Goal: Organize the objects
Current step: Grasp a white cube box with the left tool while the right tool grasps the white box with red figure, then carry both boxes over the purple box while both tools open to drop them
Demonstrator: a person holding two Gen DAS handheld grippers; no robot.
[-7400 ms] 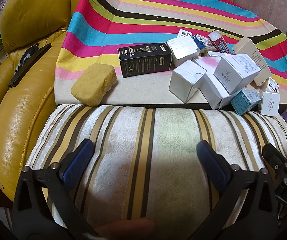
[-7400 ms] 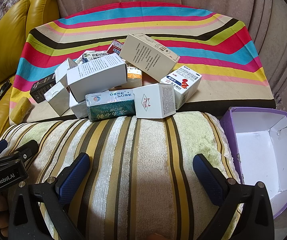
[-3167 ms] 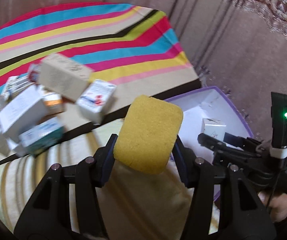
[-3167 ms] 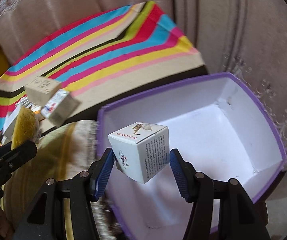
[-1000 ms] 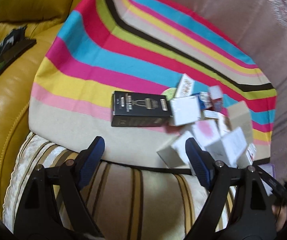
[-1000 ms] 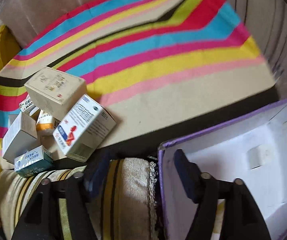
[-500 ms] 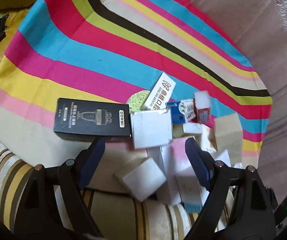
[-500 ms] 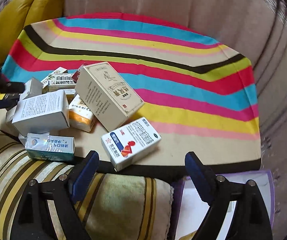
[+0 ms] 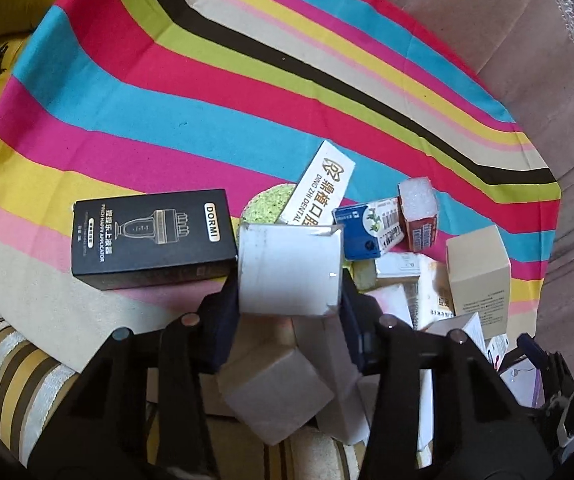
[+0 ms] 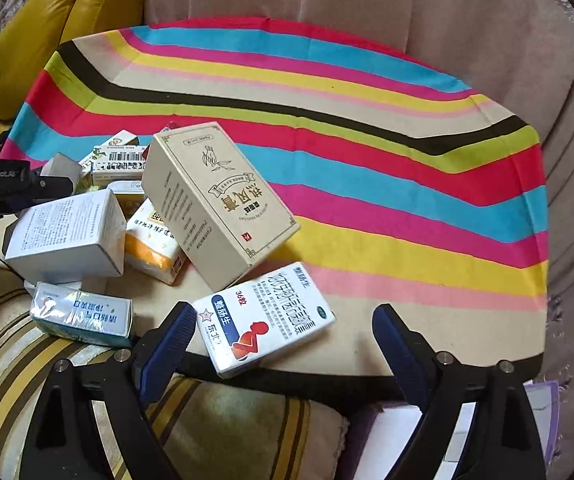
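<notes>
My left gripper [image 9: 290, 296] is shut on a plain white box [image 9: 289, 269] at the left end of a pile of small boxes on the striped cloth [image 9: 207, 92]. A black DORMI box [image 9: 151, 237] lies just to its left. My right gripper [image 10: 283, 338] is open, its fingers either side of a white medicine box with a red figure [image 10: 265, 320]; its left finger is close to the box, the right one well apart. A tall beige box [image 10: 215, 200] leans just behind it. The left gripper's body shows at the left edge of the right wrist view [image 10: 3, 190].
More boxes crowd the pile: a blue-white one [image 9: 369, 232], a red one [image 9: 419, 216], a beige one [image 9: 479, 276], a white printed box [image 10: 67, 236], a teal one [image 10: 83, 314]. A striped towel [image 10: 215, 432] covers the front edge. The purple box [image 10: 543, 396] lies at lower right.
My left gripper has moved in and shut on the white box. My right gripper has moved closer to the white medicine box, still open.
</notes>
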